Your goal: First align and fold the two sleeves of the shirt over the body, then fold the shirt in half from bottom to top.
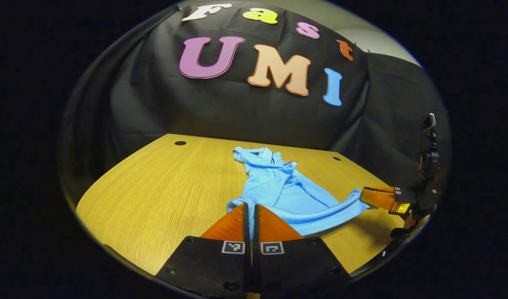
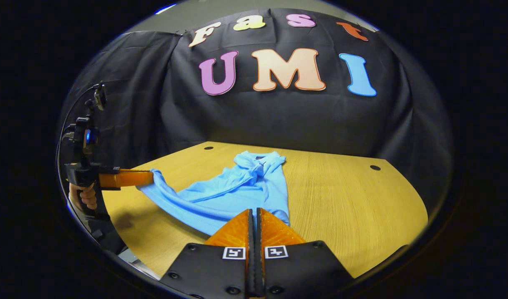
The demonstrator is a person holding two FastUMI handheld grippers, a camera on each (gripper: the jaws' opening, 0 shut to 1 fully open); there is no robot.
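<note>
A light blue polo shirt [image 1: 287,191] lies on the wooden table [image 1: 154,195], collar at the far end, sleeves folded in over the body. My left gripper [image 1: 251,206] is shut on one corner of the bottom hem, close in front of its camera. Off to the right, the right gripper [image 1: 361,195] pinches the other hem corner, and the hem hangs stretched between them above the table. In the right gripper view the shirt [image 2: 237,187] runs from the right gripper [image 2: 254,211], shut on the hem, to the left gripper [image 2: 152,177] at the left.
Black cloth walls close the table's far side and both flanks. Small dark holes [image 1: 180,143] [image 1: 336,158] mark the table's far corners. A hand [image 2: 85,197] holds the left gripper's handle beyond the table's [image 2: 353,199] left edge. Bare wood lies on both sides of the shirt.
</note>
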